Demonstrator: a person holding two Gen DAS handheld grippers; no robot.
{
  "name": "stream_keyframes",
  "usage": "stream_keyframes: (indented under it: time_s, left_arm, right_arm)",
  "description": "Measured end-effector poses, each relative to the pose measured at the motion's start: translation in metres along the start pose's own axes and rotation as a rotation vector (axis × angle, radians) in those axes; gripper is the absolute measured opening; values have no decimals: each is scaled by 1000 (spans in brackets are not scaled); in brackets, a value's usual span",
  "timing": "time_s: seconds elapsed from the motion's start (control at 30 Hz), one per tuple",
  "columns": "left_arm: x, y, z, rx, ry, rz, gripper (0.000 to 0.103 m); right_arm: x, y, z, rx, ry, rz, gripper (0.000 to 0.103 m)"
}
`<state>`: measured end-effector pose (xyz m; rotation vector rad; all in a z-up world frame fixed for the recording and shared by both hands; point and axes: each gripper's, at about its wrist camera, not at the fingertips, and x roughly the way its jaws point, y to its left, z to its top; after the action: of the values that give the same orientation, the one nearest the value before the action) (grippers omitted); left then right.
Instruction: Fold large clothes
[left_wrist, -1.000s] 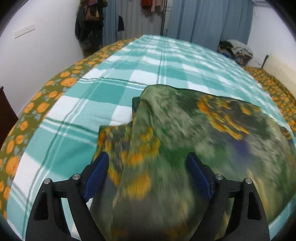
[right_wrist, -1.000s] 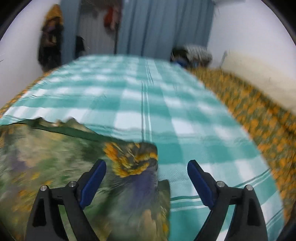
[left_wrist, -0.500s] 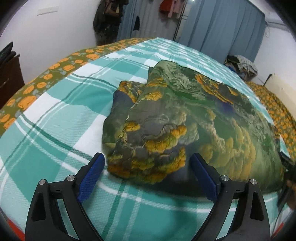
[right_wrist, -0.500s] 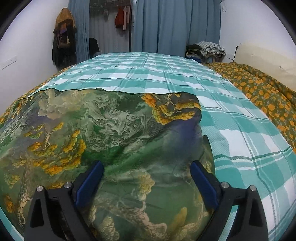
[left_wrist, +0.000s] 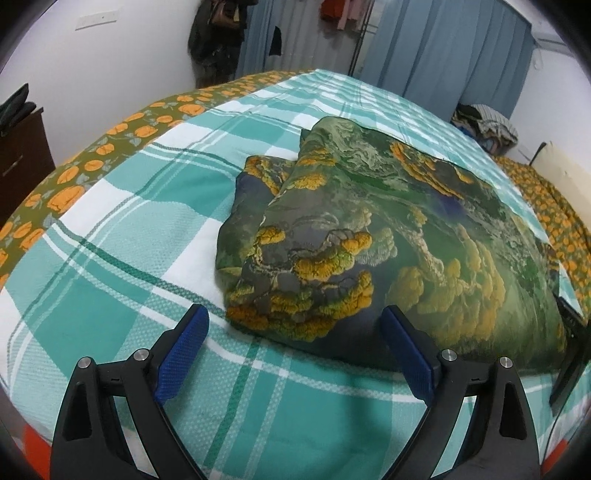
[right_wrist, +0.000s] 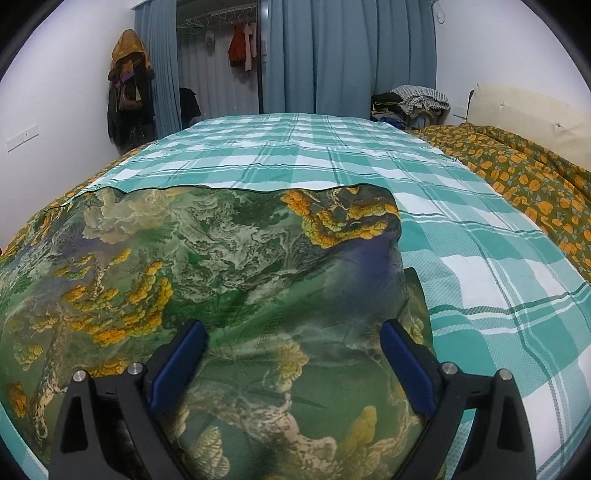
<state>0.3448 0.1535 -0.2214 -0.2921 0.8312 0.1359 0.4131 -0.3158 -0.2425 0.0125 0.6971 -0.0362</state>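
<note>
Garment (left_wrist: 388, 236) folded on bed, ahead of left claw (left_wrist: 295, 325), under right claw (right_wrist: 293, 338); both released.

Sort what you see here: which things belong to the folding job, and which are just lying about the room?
Part of the job: green garment, left gripper, right gripper, checked bedspread.

Just lying about: clothes pile, hanging coats, curtains, orange floral sheet.
</note>
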Motion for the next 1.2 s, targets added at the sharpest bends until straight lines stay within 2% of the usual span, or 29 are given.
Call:
stream_keyframes:
  time_s: [0.17, 0.4, 0.53, 0.77, 0.9, 1.1, 1.2]
  left_arm:
    - [-7, -3, -3, 34, 3, -10, 95]
    - [-6, -5, -5, 27, 25, -24, 95]
    - [-10, -2, -3, 34, 10, -20, 95]
    - [-3, 9, -6, -81, 65, -35, 95]
    - [-10, 6, -7, -10, 56, -28, 95]
    - [-2, 3, -9, -80, 77, -51, 95]
    - [-3, -10, -12, -18, 90, -63, 95]
  right_arm:
    - [0, 0, 0, 0, 0, 0, 98]
    - [0, -2, 0, 2, -3, 7, 98]
    - [0, -2, 0, 2, -3, 7, 98]
    - [1, -2, 0, 1, -3, 8, 98]
    - [1, -2, 0, 1, -3, 8, 98]
    - [1, -2, 0, 1, -3, 8, 98]
    - [1, -2, 0, 1, -3, 8, 98]
